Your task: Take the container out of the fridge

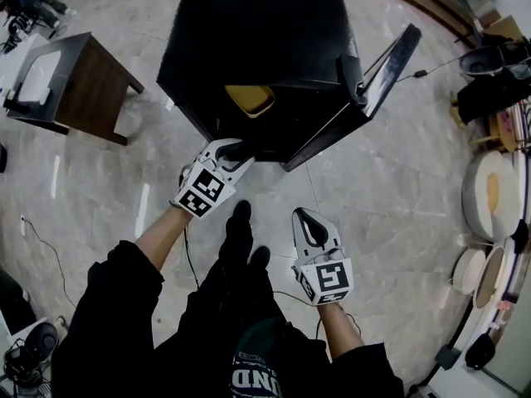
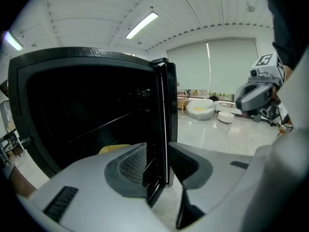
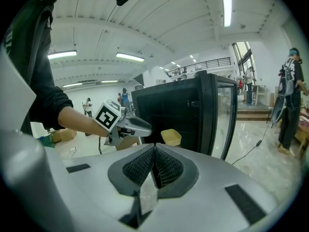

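Observation:
The black fridge (image 1: 257, 31) stands on the floor with its door (image 1: 377, 77) swung open to the right. A yellow container (image 1: 249, 99) sits inside, at the front of the opening. My left gripper (image 1: 236, 150) is at the lower left of that opening, a little below the container, with its jaws open and nothing pressed between them. In the left gripper view the container (image 2: 113, 149) peeks over the left finger, and the door's edge (image 2: 166, 129) lines up with the gap. My right gripper (image 1: 309, 215) hangs farther back, shut and empty; it faces the container (image 3: 170, 137).
A brown side table (image 1: 79, 81) stands to the left of the fridge. Round cushions and bowls (image 1: 489, 193) lie on the floor at the right. A cable (image 1: 431, 71) runs from the fridge's right side. A person (image 3: 289, 105) stands off to the right.

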